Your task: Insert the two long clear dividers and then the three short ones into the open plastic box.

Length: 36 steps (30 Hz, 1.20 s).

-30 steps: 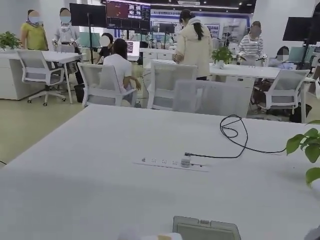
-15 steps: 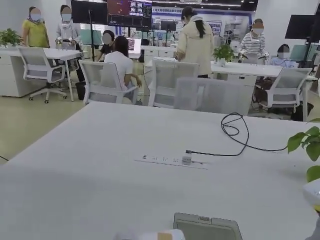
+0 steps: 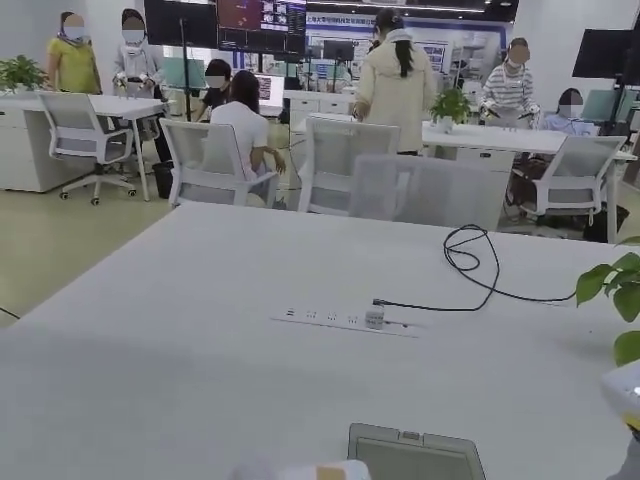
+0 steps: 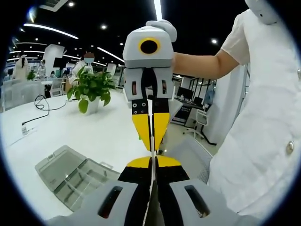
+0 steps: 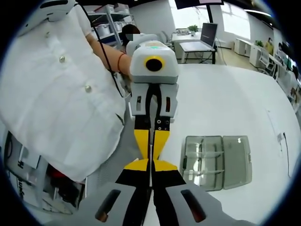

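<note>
nearby, open plastic box (image 5: 203,162), lid flat, on table (image 5: 225,94); left gripper (image 4: 153,162) and right gripper (image 5: 150,165) fingers (image 5: 136,165) clenched, empty

Your left gripper (image 4: 154,164) and right gripper (image 5: 150,165) carry black jaws tipped in yellow; the plastic box (image 5: 216,162) is clear, faintly grey, on your white counter (image 5: 225,94), and your shirt (image 5: 56,94) is white

A gripper's white, yellow-marked housing (image 3: 622,388) has edged further in at 4 o'clock in the head view. A pale blurred shape (image 3: 300,472) at 6 o'clock now shows orange.
</note>
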Motion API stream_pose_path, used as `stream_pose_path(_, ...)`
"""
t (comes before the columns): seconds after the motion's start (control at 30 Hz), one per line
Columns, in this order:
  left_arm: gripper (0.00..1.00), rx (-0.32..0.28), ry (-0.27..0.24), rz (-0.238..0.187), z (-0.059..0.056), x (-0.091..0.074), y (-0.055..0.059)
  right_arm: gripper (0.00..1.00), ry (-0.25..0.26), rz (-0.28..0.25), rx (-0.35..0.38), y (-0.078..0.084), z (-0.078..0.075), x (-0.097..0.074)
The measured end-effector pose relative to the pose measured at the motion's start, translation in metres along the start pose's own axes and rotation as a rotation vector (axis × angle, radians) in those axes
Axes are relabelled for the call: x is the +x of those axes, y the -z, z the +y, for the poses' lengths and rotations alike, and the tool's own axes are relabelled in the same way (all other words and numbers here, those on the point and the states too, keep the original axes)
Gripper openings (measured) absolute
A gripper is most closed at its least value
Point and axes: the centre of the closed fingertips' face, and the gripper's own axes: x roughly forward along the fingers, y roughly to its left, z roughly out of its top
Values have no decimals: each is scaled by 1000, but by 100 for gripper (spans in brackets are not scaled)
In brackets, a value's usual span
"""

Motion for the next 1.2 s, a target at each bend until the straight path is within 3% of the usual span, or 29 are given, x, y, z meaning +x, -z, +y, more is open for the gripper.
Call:
stream_pose_path(0.33, 9, -21, -33, 8, 4, -5, 5, 3, 24, -2, 0, 0, -4, -3)
stream_pose_path(0.67, 20, -24, -97, 36, 16, -14, 14, 3, 72, 0, 12, 3, -15, -9)
stream_pose_path(1.0, 44, -40, -200, 53, 36, -33, 26, 3, 126, 26, 28, 14, -31, -13)
stream_pose_path(1.2, 54, -42, -239, 67, 44, -43, 34, 3, 145, 38, 32, 19, -40, -16)
